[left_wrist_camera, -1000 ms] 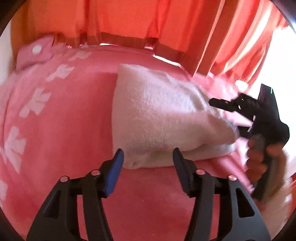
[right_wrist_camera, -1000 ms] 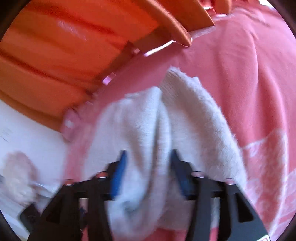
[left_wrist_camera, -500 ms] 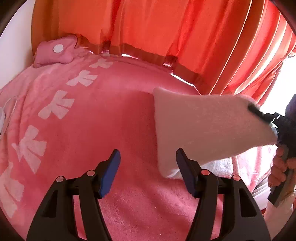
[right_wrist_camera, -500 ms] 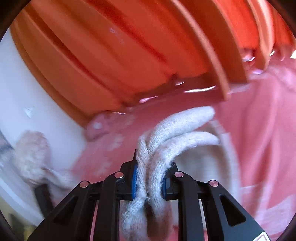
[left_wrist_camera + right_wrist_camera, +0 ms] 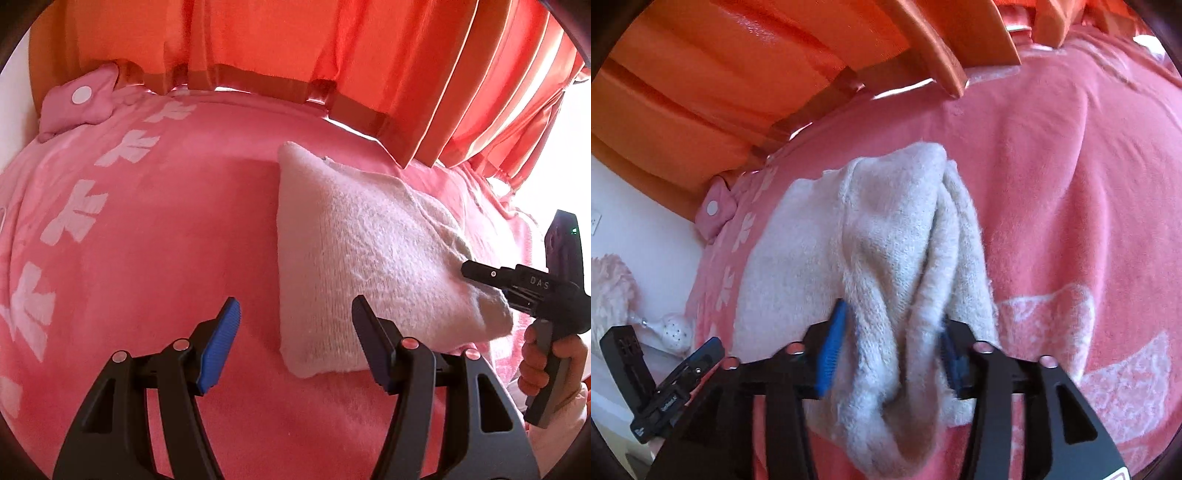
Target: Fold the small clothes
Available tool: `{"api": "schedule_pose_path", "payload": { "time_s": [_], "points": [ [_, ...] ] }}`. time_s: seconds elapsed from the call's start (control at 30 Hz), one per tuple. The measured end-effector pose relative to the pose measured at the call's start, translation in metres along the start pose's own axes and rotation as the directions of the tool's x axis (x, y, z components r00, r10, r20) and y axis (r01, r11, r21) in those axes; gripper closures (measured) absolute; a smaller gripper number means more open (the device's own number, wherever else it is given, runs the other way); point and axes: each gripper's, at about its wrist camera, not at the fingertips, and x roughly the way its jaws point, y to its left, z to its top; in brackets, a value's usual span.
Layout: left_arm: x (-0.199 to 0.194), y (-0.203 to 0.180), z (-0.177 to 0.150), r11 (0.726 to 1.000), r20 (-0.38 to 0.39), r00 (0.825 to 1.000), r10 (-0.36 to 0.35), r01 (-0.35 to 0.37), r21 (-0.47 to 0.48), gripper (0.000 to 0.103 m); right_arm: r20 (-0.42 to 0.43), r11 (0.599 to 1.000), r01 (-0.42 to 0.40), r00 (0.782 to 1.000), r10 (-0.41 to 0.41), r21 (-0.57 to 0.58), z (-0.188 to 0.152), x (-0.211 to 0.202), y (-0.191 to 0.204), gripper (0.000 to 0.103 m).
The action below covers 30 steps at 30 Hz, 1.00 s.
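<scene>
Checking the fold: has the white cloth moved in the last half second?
Yes. The white cloth, raised before, has come down onto the pink blanket, right gripper holding its edge.

From my left wrist camera, my left gripper (image 5: 293, 338) hangs with its jaws spread wide and nothing between them, just above the pink blanket (image 5: 177, 229). The folded white garment (image 5: 362, 254) lies on the blanket ahead and to the right, its near corner just behind my right-hand finger (image 5: 373, 343). At the right edge, my right gripper (image 5: 480, 275) meets the garment's far end, orange curtains (image 5: 295, 48) hanging behind.
</scene>
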Motion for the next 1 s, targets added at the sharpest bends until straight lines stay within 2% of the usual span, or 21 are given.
{"api": "schedule_pose_path", "payload": {
  "time_s": [0.03, 0.07, 0.13, 0.2, 0.27, 0.33, 0.37, 0.4, 0.47, 0.5, 0.53, 0.6, 0.7, 0.77, 0.8, 0.83, 0.87, 1.0],
  "points": [
    [0.002, -0.001, 0.000, 1.000, -0.002, 1.000, 0.006, -0.006, 0.002, 0.043, -0.026, 1.000, 0.015, 1.000, -0.016, -0.014, 0.000, 0.007, 0.003, 0.056],
    [0.004, -0.002, 0.001, 1.000, -0.002, 1.000, 0.013, -0.013, 0.003, 0.043, -0.023, 0.999, 0.028, 0.999, -0.029, -0.036, -0.002, 0.007, 0.008, 0.080],
    [0.006, -0.003, 0.001, 1.000, -0.003, 1.000, 0.018, -0.018, 0.004, 0.043, 0.053, 0.995, 0.038, 0.998, -0.033, -0.095, -0.002, -0.010, 0.024, 0.083],
    [0.005, -0.003, 0.001, 1.000, 0.003, 1.000, 0.023, -0.023, 0.003, 0.043, 0.143, 0.988, -0.020, 0.989, 0.042, -0.155, -0.001, -0.038, 0.042, 0.084],
    [0.007, 0.000, 0.000, 0.999, 0.004, 0.999, 0.035, -0.035, 0.005, 0.042, 0.165, 0.985, -0.037, 0.984, 0.065, -0.169, -0.001, -0.045, 0.042, 0.084],
    [0.010, 0.003, 0.000, 0.999, -0.006, 0.999, 0.041, -0.041, -0.005, 0.042, 0.059, 0.983, 0.055, 0.997, -0.045, -0.175, 0.000, -0.014, 0.027, 0.083],
    [0.012, 0.004, 0.000, 0.999, -0.011, 0.999, 0.043, -0.043, -0.011, 0.042, -0.032, 0.979, 0.113, 0.992, -0.120, -0.168, -0.002, 0.011, 0.013, 0.081],
    [0.013, 0.005, 0.000, 0.999, -0.016, 0.999, 0.042, -0.042, -0.014, 0.042, -0.070, 0.982, 0.123, 0.989, -0.134, -0.143, -0.006, 0.024, 0.003, 0.078],
    [0.011, 0.006, 0.001, 0.999, -0.014, 0.999, 0.033, -0.033, -0.012, 0.043, -0.043, 0.999, 0.011, 0.999, -0.012, -0.034, -0.008, 0.011, -0.013, 0.074],
    [0.009, 0.006, 0.002, 1.000, -0.008, 1.000, 0.030, -0.030, -0.007, 0.042, -0.035, 1.000, 0.001, 0.999, -0.002, -0.018, -0.007, 0.005, -0.015, 0.071],
    [0.007, 0.005, 0.003, 1.000, -0.004, 1.000, 0.031, -0.031, -0.003, 0.042, -0.010, 1.000, 0.009, 1.000, -0.009, -0.001, -0.007, -0.008, -0.016, 0.064],
    [0.002, 0.005, 0.007, 1.000, 0.008, 1.000, 0.011, -0.011, -0.016, 0.041, 0.019, 1.000, 0.012, 1.000, -0.012, -0.006, -0.012, -0.025, -0.013, 0.061],
    [-0.001, -0.001, 0.013, 0.999, 0.015, 0.999, -0.034, 0.034, -0.028, 0.035, -0.007, 0.997, -0.073, 0.997, 0.073, 0.021, -0.023, -0.035, -0.012, 0.049],
    [0.005, -0.009, 0.015, 0.999, 0.006, 0.999, -0.041, 0.041, -0.002, 0.035, -0.042, 0.996, -0.085, 0.995, 0.085, 0.001, -0.031, -0.031, -0.006, 0.046],
    [0.010, -0.014, 0.014, 0.999, -0.005, 1.000, -0.031, 0.031, 0.014, 0.035, -0.063, 0.998, -0.049, 0.997, 0.046, -0.035, -0.033, -0.025, -0.001, 0.049],
    [0.017, -0.017, 0.012, 0.999, -0.021, 1.000, -0.019, 0.020, 0.027, 0.035, -0.063, 0.997, -0.001, 0.998, -0.003, -0.072, -0.036, -0.022, 0.003, 0.070],
    [0.025, -0.020, 0.010, 0.999, -0.043, 0.999, -0.002, 0.004, 0.034, 0.035, -0.049, 0.992, 0.053, 0.997, -0.058, -0.113, -0.036, -0.024, 0.012, 0.079],
    [0.033, -0.022, 0.000, 0.999, -0.050, 0.998, 0.028, -0.026, 0.042, 0.034, 0.093, 0.984, 0.034, 0.995, -0.018, -0.177, -0.035, -0.068, 0.040, 0.084]
  ]
}}
